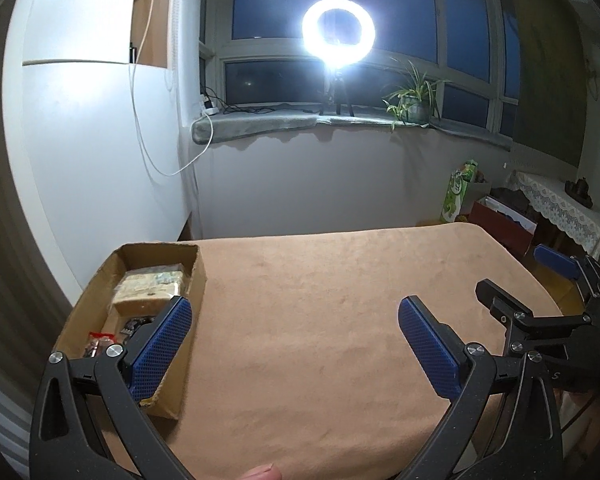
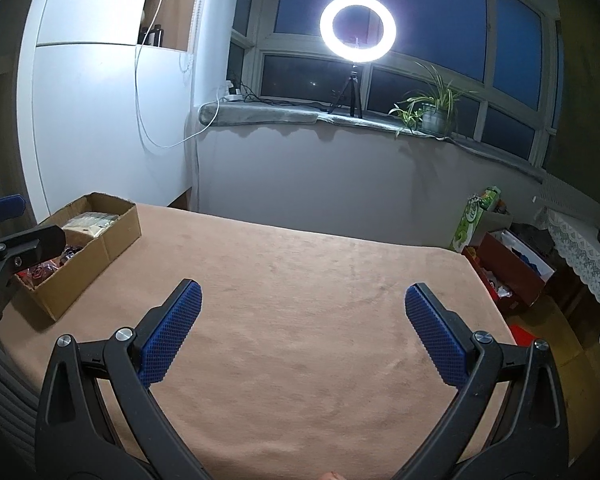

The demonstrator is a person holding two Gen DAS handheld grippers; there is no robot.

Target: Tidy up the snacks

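Note:
A cardboard box (image 1: 198, 280) stands at the left edge of the tan-covered table (image 1: 320, 300). It holds a stack of pale wrapped snack packs (image 1: 152, 286) at its far end and dark and red wrapped snacks (image 1: 100, 340) nearer me. The box also shows in the right wrist view (image 2: 120, 228). My left gripper (image 1: 294, 312) is open and empty, its left finger over the box's near right wall. My right gripper (image 2: 302, 296) is open and empty above the bare cloth; it shows at the right edge of the left wrist view (image 1: 516, 280).
A lit ring light (image 1: 339, 32) on a tripod and a potted plant (image 1: 414, 104) stand on the windowsill beyond the table. A green bag (image 2: 476, 220), a red box (image 2: 508, 268) and a lace-covered stand (image 2: 580, 248) are on the floor to the right.

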